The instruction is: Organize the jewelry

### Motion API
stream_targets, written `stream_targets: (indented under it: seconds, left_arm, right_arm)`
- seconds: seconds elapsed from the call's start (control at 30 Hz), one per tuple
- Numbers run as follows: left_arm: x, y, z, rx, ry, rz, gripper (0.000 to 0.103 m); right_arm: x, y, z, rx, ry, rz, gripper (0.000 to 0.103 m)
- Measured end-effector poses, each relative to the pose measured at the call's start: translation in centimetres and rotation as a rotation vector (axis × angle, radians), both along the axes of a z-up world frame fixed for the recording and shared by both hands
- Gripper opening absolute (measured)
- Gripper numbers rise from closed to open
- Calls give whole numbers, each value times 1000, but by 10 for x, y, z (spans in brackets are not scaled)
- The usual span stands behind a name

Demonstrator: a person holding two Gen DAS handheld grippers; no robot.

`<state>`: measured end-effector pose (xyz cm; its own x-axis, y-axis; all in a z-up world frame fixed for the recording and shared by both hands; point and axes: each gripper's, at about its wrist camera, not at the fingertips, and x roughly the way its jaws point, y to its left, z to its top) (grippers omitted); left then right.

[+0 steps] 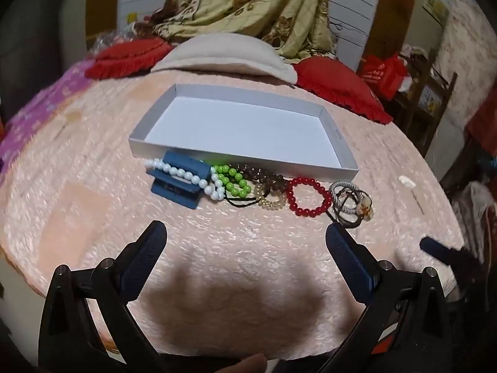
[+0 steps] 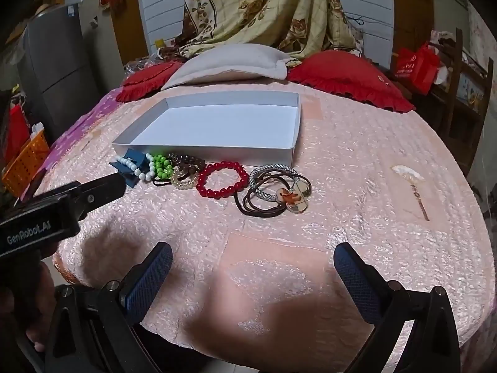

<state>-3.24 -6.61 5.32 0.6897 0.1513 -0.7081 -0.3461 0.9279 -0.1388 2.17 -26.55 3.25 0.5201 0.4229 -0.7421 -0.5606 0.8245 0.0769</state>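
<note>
Grippers both spread wide, empty: left gripper [image 1: 245,236], right gripper [image 2: 253,256]. Bracelets [image 1: 307,197] in row on bed [image 1: 217,264] just ahead of both, touching near wall of white box [image 1: 242,157] beyond.

One white box [image 2: 217,124], one blue clip [image 1: 177,183], perhaps six bracelets [image 2: 222,180], two red pillows [image 2: 348,77].

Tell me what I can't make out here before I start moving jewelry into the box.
- Blue hair clip: partly covered by the white bead strand in both views.
- Brown bead bracelet: tangled among the green beads; its full shape is unclear.
- Pendant on the brown cord: too small to read its design.
- Left gripper: its body hides the clip's near corner in the right wrist view.
</note>
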Motion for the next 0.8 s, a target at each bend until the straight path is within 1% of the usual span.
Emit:
stream_targets:
  seconds: [0.07,0.1,0.13,0.2,0.3,0.33,0.37,0.43,0.53,0.6,0.7,0.73,0.8]
  left_arm:
    - [-3,4,0,10,14,-12,102]
    - [-5,9,-1,7,23,-13,103]
    - [-6,13,-1,3,28,-11,102]
    - [-9,24,-2,-9,32,7,102]
    - [-13,44,-5,-72,32,30,102]
    - [-14,49,-6,-95,28,37,102]
    - [-14,56,-8,-129,25,47,102]
    - [-13,61,-11,-169,28,58,102]
    - [-12,60,-11,-182,20,39,102]
    - [-13,61,-10,-188,12,28,102]
    - [-13,66,-12,-221,10,22,102]
    - [-12,67,-13,-237,13,22,102]
    - [-12,70,-15,-266,18,20,102]
  right_arm:
    - [2,2,1,-8,9,-9,103]
    - [3,2,2,-7,16,-16,103]
    - [9,-3,-3,5,20,-14,103]
    - [11,1,-6,18,22,-29,103]
    - [10,6,-6,37,24,-40,103]
    - [11,11,-2,31,35,-43,103]
    - [13,15,-3,33,40,-49,103]
    - [14,19,-2,50,34,-59,103]
    - [15,26,0,57,13,-95,103]
    - [14,29,1,33,6,-117,103]
    - [15,29,2,57,-40,-130,103]
    - [18,29,2,53,-39,-136,103]
    - [22,28,0,47,12,-144,103]
